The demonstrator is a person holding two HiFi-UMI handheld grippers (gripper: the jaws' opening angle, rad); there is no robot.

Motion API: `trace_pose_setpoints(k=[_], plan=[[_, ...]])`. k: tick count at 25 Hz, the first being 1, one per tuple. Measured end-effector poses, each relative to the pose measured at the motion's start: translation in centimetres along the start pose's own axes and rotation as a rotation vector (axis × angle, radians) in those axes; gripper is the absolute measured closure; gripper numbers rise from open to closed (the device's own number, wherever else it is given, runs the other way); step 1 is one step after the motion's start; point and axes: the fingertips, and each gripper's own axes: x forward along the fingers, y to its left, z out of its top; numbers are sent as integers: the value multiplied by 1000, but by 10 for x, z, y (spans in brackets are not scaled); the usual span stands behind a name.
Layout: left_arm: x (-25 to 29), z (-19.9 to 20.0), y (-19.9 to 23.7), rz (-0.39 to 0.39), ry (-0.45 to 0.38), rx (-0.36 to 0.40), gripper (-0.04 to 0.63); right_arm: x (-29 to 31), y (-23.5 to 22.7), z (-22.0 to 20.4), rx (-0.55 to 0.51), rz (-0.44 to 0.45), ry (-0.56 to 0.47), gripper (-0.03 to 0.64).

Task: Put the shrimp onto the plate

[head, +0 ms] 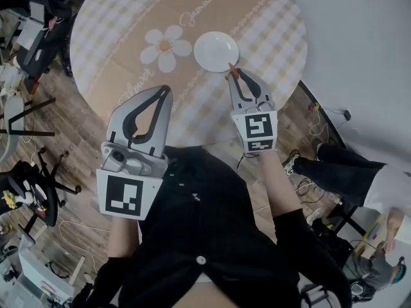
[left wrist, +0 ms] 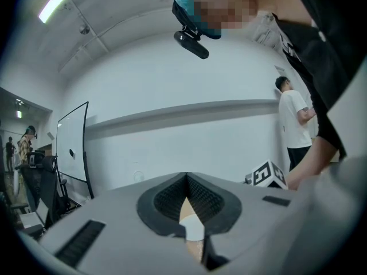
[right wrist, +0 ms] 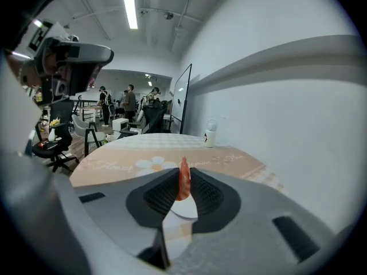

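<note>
A white plate point(head: 216, 51) lies on the round checked table point(head: 128, 24), beside a printed daisy. My right gripper point(head: 234, 73) hovers just off the plate's near right rim, shut on an orange shrimp point(head: 232, 69). In the right gripper view the shrimp point(right wrist: 184, 183) stands upright, pinched between the dark pads, and part of the plate point(right wrist: 184, 208) shows below the right gripper point(right wrist: 183, 173). My left gripper point(head: 166, 90) hangs over the table's near edge, shut and empty. In the left gripper view the left gripper point(left wrist: 186, 176) has its jaws closed and faces a white wall.
A small white bottle point(right wrist: 210, 134) stands at the table's far side. A person in dark trousers point(head: 350, 172) stands to the right of the table by cables on the floor. Black chairs and stands point(head: 38, 185) crowd the left floor. People stand far back point(right wrist: 129, 102).
</note>
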Motion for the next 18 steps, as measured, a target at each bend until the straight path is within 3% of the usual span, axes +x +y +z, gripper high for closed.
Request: trace_pose_setpoints(k=[18], plan=[[3,-22,33,52,39,-21,594,114,4,-76,-7,120,266,569]])
